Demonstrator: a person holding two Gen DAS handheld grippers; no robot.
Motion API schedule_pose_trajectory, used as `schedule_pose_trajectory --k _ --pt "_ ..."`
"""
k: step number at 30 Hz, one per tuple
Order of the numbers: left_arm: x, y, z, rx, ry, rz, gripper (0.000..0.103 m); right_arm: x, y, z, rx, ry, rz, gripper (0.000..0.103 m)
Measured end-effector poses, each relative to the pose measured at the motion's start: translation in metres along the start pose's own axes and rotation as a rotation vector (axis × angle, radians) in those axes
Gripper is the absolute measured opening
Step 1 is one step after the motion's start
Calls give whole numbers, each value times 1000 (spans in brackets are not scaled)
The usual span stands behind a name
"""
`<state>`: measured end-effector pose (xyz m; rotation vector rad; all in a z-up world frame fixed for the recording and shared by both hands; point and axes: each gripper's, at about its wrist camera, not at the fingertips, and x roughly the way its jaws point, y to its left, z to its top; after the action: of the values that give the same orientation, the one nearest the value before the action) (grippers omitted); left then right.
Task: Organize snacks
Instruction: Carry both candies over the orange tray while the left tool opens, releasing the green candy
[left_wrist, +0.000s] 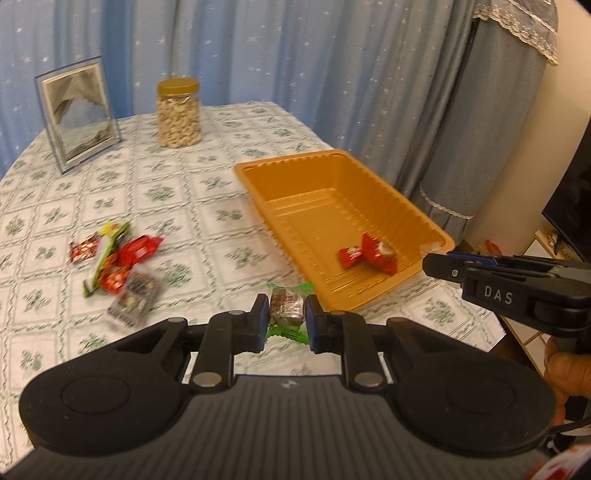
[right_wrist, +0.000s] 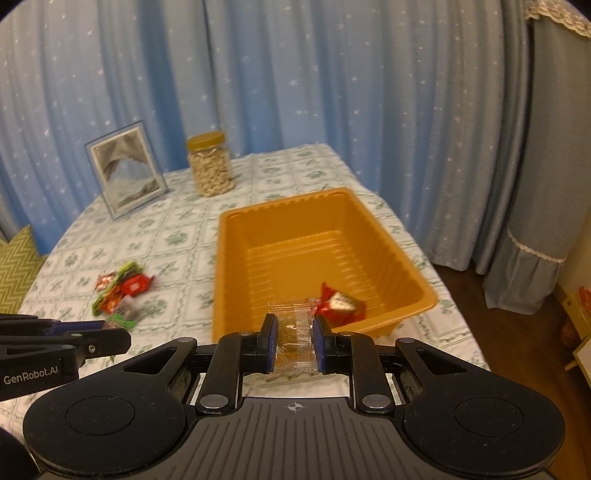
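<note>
Sand-picture frame (left_wrist: 77, 110): glass-edged, upright at about 10 o'clock on the worktop (left_wrist: 207, 192), well apart from the snacks.
Nut jar (left_wrist: 179, 112): clear plastic with a gold lid, full of pale nuts, at about 11 o'clock, not part of the sorting as far as I can judge.
Loose snack pile (left_wrist: 118, 266): red foil sweets, a green-and-yellow packet and a clear bag of dark pieces, heaped together at 9 o'clock on the floral cloth, blurred, still to be moved.
Left gripper (left_wrist: 286, 319): jaws pinching a small brown sweet in a green-edged wrapper (left_wrist: 286, 304), held above the worktop just beside the tray's near corner.
Orange plastic tray (left_wrist: 258, 173): ribbed, rectangular and shallow, lying at about 2 o'clock from the left gripper; mostly bare inside.
Red foil sweets in tray (left_wrist: 369, 254): two or three lie together at the tray's near end; the exact count is unclear.
Right gripper (right_wrist: 294, 339): jaws pinching a flat clear sachet with amber content (right_wrist: 295, 332), held over the tray's near rim at 12 o'clock in its own view.
Progress: early, by my reading; a few sweets are in, two more are being carried, and the pile remains.
Look of the snacks: light, crinkly and slippery wrappers, likely to twist in a grip.
</note>
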<state>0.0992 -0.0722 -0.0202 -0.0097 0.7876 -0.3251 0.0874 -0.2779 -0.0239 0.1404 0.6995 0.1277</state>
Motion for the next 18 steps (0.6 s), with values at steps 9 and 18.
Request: schedule_pose_trajectory --k 9,18 --pt "24 -22 18 28 -5 -27 18 8 -19 11 24 -6 -8 21" --pt "51 -32 32 45 1 -47 19 26 -31 19 42 -2 -15 21"
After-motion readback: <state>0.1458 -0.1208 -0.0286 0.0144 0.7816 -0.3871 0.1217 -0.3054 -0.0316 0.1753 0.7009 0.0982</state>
